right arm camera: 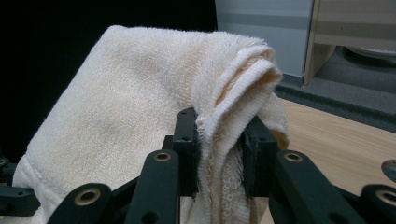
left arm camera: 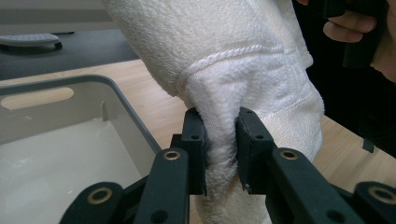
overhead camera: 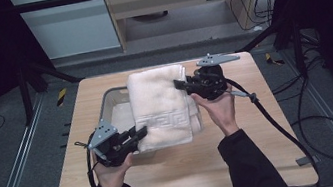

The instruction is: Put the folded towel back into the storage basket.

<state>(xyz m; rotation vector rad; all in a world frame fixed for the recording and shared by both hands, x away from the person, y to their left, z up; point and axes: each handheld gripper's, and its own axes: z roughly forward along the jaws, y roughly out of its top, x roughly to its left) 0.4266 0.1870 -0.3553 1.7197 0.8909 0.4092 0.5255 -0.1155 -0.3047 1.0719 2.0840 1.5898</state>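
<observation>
- High view: a folded cream towel (overhead camera: 161, 107) hangs between both grippers above the grey bin (overhead camera: 110, 98) on the worktop (overhead camera: 182, 172). The left gripper (overhead camera: 141, 133) is at 7 o'clock of it, the right gripper (overhead camera: 179, 84) at 2 o'clock.
- Left gripper view: the jaws are clenched on a towel (left arm camera: 224, 140) corner, with the bin (left arm camera: 126, 105) at 9 o'clock.
- Right gripper view: the jaws pinch the towel's (right arm camera: 140, 116) folded edge.
</observation>
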